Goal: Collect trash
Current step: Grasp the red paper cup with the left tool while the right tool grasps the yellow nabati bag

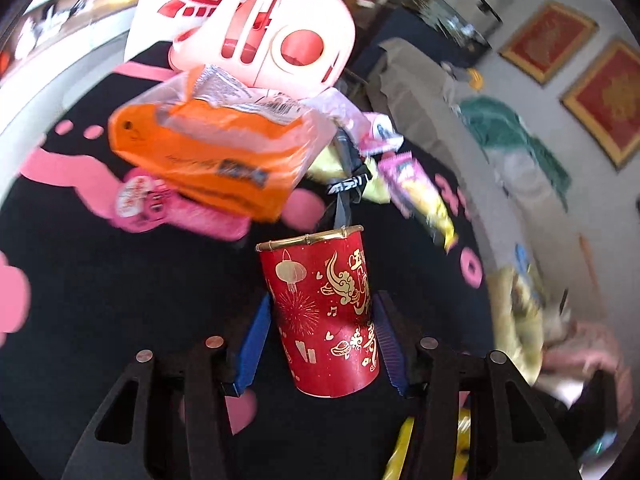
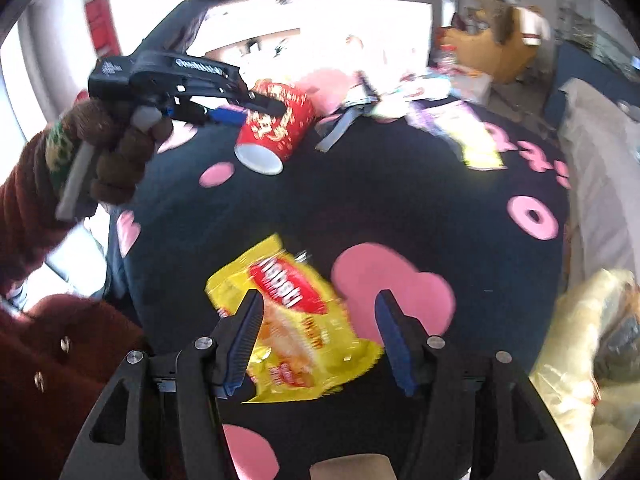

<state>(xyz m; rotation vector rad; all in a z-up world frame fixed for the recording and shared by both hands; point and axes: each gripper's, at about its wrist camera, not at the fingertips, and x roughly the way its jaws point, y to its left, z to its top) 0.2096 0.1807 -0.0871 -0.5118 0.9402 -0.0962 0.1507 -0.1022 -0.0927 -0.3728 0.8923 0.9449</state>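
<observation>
Table [image 2: 400,200]: round top under a black cloth with pink shapes, seen from both wrist views.

Orange packet [image 1: 216,152]: the biggest piece of litter on the far side of the table in your left view, crumpled, with a white carton [image 1: 256,28] printed in red behind it. Motion blur hides finer detail.

Yellow snack bag [image 2: 296,320]: flat on the cloth, red label facing up. It lies between the fingers of your right gripper [image 2: 320,336], nearer the left one and partly behind it. Those fingers stand wide apart and grip nothing; I cannot tell whether either touches the bag.

Red cup [image 1: 320,312]: red paper, gold print, gold rim. Your left gripper [image 1: 322,340] has its two blue fingers closed against the cup's sides. In the right view the same cup [image 2: 276,128] is tipped, white base toward the camera, lifted off the cloth.

Purple-and-yellow wrapper [image 1: 420,196]: lying on the cloth beyond the cup, toward the table's right edge, apart from the cup.
</observation>
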